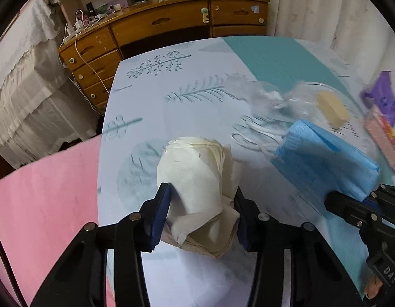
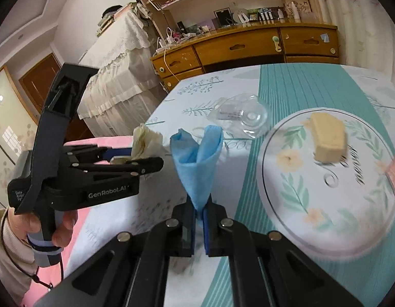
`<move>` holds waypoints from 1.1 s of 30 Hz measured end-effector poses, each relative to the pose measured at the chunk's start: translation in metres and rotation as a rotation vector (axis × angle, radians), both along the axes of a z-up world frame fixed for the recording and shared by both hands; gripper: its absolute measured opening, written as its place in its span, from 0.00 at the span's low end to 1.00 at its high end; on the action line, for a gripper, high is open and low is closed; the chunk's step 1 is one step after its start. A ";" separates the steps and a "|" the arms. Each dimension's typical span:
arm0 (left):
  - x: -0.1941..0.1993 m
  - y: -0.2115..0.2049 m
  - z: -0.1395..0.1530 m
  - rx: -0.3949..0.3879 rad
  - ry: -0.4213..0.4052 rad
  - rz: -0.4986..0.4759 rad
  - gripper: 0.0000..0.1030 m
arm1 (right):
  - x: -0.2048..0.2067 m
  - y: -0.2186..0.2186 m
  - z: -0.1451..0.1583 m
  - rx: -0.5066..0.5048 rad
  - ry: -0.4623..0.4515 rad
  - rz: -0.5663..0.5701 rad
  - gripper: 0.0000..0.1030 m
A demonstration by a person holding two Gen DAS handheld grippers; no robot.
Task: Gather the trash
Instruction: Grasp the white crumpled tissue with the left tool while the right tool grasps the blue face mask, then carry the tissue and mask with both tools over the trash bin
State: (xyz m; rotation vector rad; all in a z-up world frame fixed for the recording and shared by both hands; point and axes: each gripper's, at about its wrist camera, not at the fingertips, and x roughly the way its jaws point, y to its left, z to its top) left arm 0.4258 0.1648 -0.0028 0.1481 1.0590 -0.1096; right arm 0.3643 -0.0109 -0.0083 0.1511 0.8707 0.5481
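The patterned table [image 2: 287, 81] carries a round floral plate [image 2: 294, 204] toward its right side with a tan block [image 2: 328, 138] on it, and a clear plastic wrapper [image 2: 242, 117] lies further back near the middle. The right gripper [image 2: 198, 220] is clamped on the folded blue face mask [image 2: 197, 163] — its long axis stands up and away from the pads, lifted clear of the cloth. Nearer the left edge, the left gripper [image 1: 201, 215] pinches the crumpled cream tissue [image 1: 197, 186] between its pads; judging by this, each hand already has its piece — the wrapper lies ahead of both, nearer the right.
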 end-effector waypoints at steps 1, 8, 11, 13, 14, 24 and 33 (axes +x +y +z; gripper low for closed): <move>-0.009 -0.002 0.004 -0.003 -0.004 -0.003 0.43 | -0.008 -0.004 0.004 0.006 -0.003 0.001 0.04; -0.110 -0.028 0.034 -0.051 -0.016 -0.058 0.43 | -0.088 -0.037 0.027 0.042 -0.014 -0.003 0.04; -0.155 -0.038 0.042 -0.082 -0.012 -0.079 0.43 | -0.124 -0.051 0.034 0.046 -0.011 -0.002 0.04; -0.181 -0.044 0.046 -0.110 -0.014 -0.088 0.43 | -0.152 -0.062 0.039 0.048 -0.014 -0.004 0.04; -0.197 -0.048 0.048 -0.126 -0.012 -0.091 0.43 | -0.162 -0.066 0.041 0.048 -0.014 -0.005 0.04; -0.311 -0.099 0.023 -0.201 -0.001 -0.160 0.44 | -0.277 -0.106 0.044 0.011 -0.033 -0.010 0.04; -0.375 -0.138 -0.035 -0.254 0.010 -0.154 0.45 | -0.349 -0.125 -0.014 -0.071 0.058 -0.001 0.04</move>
